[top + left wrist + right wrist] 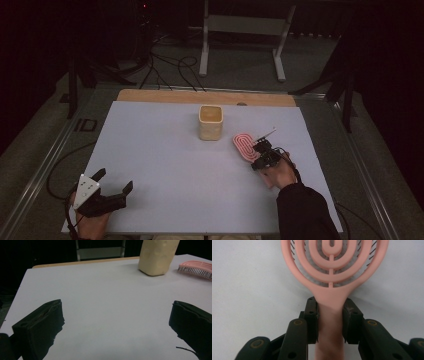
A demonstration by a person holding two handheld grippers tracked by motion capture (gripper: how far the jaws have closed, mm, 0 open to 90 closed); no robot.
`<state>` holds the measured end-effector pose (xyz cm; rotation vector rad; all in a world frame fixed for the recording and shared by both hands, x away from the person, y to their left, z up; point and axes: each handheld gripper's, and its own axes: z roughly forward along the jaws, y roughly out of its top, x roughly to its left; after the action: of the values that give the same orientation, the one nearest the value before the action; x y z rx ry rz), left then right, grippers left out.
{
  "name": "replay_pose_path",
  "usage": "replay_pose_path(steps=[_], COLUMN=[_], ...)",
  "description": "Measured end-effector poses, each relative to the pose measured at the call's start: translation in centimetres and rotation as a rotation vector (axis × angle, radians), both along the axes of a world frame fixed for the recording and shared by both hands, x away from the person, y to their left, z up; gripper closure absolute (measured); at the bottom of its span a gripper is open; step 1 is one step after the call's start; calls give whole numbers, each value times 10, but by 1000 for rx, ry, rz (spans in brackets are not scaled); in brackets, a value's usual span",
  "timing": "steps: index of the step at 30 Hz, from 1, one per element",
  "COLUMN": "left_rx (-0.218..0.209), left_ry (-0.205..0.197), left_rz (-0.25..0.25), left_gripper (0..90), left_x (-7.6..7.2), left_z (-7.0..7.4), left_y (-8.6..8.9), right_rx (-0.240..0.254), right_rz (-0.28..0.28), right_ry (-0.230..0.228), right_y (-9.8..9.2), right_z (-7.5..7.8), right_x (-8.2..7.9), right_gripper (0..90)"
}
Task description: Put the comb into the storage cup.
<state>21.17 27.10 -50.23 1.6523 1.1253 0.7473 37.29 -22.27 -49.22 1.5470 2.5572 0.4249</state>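
Right gripper (330,315) clenched on pink hairbrush (332,270) handle, fingers (312,315) pinching its neck for control; brush lay flat on table (160,150), at 4 o'clock of cream cup (210,122). Left gripper (114,181) released, idle.

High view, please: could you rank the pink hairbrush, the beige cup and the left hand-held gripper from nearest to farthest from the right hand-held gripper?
1. Pink hairbrush: its handle sits between the jaws of the right hand-held gripper.
2. Beige cup: upright, up and to the left, toward the table's far edge.
3. Left hand-held gripper: far across the table, at the near left corner.
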Motion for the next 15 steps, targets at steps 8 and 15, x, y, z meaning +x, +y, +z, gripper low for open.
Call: replay_pose_path(steps=[8, 15], left_rx=[7, 5], left_ry=[5, 7], left_rz=[0, 2], left_gripper=[3, 3], left_x=[0, 0], left_z=[-1, -1], left_y=[0, -1], right_rx=[65, 118], right_rz=[6, 20], right_ry=[-46, -109], right_y=[-5, -6], right_z=[2, 7], right_x=[-9, -18], right_gripper=[698, 697])
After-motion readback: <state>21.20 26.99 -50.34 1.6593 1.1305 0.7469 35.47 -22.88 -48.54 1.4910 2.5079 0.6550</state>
